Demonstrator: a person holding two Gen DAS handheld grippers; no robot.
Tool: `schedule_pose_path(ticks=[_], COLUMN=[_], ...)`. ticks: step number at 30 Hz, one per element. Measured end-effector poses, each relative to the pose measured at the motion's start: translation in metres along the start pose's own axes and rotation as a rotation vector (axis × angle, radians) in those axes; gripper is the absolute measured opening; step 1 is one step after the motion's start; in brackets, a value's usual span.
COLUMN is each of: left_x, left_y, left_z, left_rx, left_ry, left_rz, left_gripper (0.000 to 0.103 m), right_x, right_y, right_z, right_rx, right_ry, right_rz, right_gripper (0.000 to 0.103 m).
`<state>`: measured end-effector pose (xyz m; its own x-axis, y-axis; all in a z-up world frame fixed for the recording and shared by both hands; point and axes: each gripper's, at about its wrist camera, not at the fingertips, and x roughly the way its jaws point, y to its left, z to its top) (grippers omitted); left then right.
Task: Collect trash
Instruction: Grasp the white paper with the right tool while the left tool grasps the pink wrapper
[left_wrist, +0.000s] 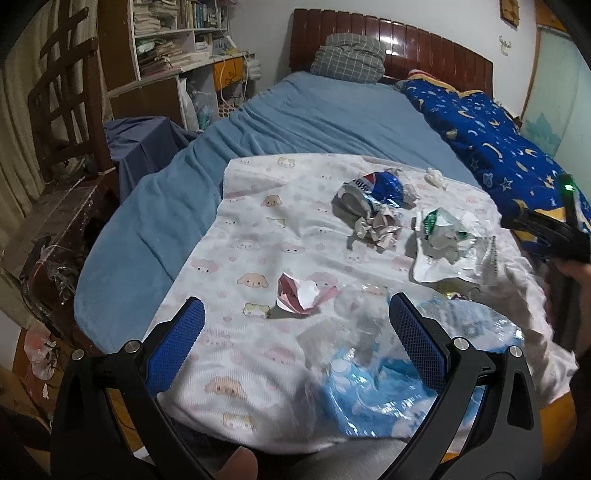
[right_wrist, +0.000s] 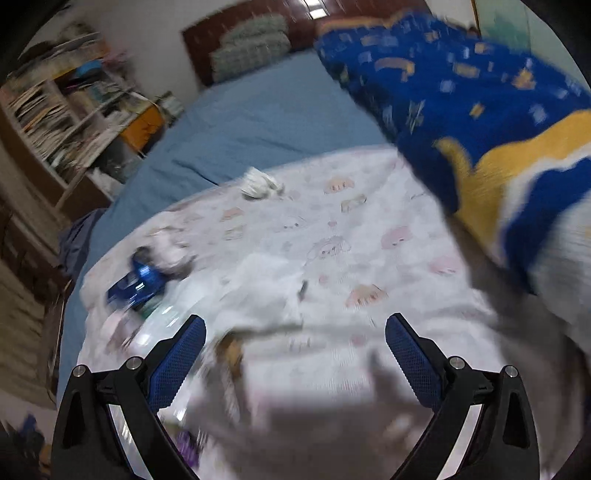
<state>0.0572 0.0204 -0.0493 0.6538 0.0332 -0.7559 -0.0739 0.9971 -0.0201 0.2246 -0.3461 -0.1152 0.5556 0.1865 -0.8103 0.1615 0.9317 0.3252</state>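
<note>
Trash lies scattered on a white cartoon-print cloth (left_wrist: 258, 236) spread over the bed. In the left wrist view I see a crushed blue wrapper (left_wrist: 373, 192), grey crumpled paper (left_wrist: 376, 229), a green-and-white wrapper (left_wrist: 443, 236), a pink-and-white paper scrap (left_wrist: 299, 295), a small white wad (left_wrist: 436, 177) and a crinkled blue-and-clear plastic bag (left_wrist: 369, 384). My left gripper (left_wrist: 295, 332) is open above the near part of the cloth, with the bag below its right finger. The right wrist view is blurred. My right gripper (right_wrist: 295, 343) is open over the cloth (right_wrist: 369, 229), nothing between its pads. The blue wrapper (right_wrist: 140, 280) lies to its left.
The blue bedsheet (left_wrist: 314, 118) runs back to a checked pillow (left_wrist: 347, 59) and a dark wooden headboard (left_wrist: 406, 37). A blue star-print quilt (left_wrist: 498, 147) lies along the right side. A wooden chair (left_wrist: 62, 110) and bookshelves (left_wrist: 173, 33) stand on the left.
</note>
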Motion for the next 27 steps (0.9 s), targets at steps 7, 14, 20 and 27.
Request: schedule_pose_path(ticks=[7,14,20,27], left_x=[0.03,0.039,0.045,0.066], left_y=[0.017,0.022,0.024,0.028], left_z=[-0.002,-0.004,-0.002,0.0], left_rx=[-0.04,-0.062,-0.068,-0.08], left_ry=[0.057,0.077,0.086,0.142], left_rz=[0.005,-0.01,-0.046,-0.093], left_gripper=[0.099,0.099,0.099,0.099], right_x=[0.073,0.094,0.081,0.017], right_y=[0.01,0.034,0.026,0.007], right_z=[0.022,0.027,0.025,0.023], right_rx=[0.034,0.005,0.05,0.067], right_ry=[0.107,0.137,0.104,-0.004], right_rz=[0.052,0.072,0.155,0.214], right_gripper=[0.066,0.02,0.008,0.006])
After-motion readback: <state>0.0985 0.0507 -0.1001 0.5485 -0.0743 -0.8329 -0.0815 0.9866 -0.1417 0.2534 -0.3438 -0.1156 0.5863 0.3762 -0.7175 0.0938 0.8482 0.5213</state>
